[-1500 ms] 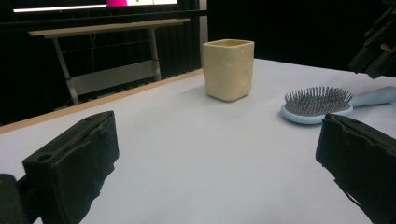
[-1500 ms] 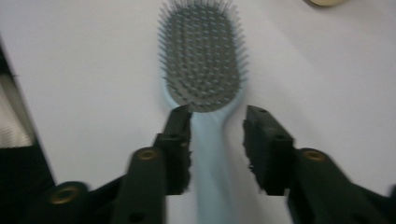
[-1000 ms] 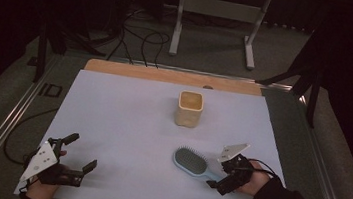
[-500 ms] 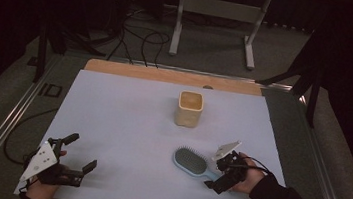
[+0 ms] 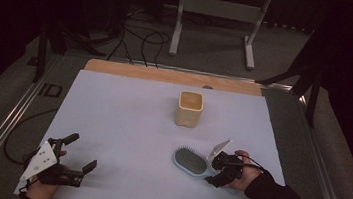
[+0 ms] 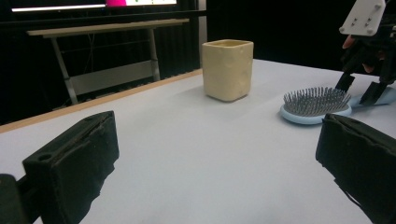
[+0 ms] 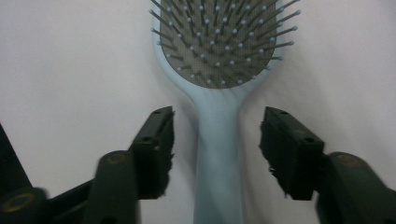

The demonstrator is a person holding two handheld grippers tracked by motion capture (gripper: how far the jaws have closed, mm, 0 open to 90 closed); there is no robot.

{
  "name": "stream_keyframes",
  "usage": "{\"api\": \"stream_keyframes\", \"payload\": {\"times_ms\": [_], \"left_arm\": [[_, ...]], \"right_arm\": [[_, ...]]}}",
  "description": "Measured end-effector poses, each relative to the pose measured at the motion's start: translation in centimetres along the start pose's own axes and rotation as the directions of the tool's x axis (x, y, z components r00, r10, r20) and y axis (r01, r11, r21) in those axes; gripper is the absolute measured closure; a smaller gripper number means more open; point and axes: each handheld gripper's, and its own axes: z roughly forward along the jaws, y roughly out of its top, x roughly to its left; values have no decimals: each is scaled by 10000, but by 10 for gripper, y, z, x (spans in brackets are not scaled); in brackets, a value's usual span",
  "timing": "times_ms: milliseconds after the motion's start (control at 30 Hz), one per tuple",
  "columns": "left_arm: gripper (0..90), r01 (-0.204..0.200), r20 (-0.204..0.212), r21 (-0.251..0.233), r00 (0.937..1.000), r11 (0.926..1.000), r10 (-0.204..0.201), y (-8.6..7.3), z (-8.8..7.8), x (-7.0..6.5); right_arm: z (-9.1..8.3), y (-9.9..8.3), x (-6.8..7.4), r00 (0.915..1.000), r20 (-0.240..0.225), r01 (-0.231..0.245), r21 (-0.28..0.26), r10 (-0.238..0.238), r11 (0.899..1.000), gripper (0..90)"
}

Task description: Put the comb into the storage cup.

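1. At the near right of the white table (image 5: 126, 124) lies the hairbrush (image 5: 191, 160), pale blue, bristles up, flat on the surface, handle pointing toward the person's right hand.
2. Right gripper (image 7: 217, 144): jaws straddle the handle, 1 on each side, and have just been closing in. A gap shows on both sides in the right gripper view, so the pads do not yet press; no grip made.
3. Cream cup (image 5: 189, 108) stands upright farther back, well apart from the brush and untouched (judged the likely destination).
4. Left gripper (image 5: 72, 155): jaws wide apart, nothing between them, resting at the near left corner.
5. Status, judged: approach done; clamping, lifting and carrying the brush all remain.
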Motion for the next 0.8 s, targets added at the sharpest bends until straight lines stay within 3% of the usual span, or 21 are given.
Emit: {"api": "stream_keyframes", "payload": {"times_ms": [433, 600, 800], "left_arm": [[0, -2, -7, 4, 10000, 10000, 2, 0, 0, 0], [0, -6, -4, 16, 10000, 10000, 6, 0, 0, 0], [0, 13, 3, 7, 10000, 10000, -13, 0, 1, 0]], "right_arm": [[9, 8, 2, 9997, 187, 169, 611, -181, 9980, 553], [13, 10, 3, 9988, 479, 27, 819, -66, 9966, 613], [14, 11, 5, 9992, 382, 40, 909, -75, 9959, 661]]}}
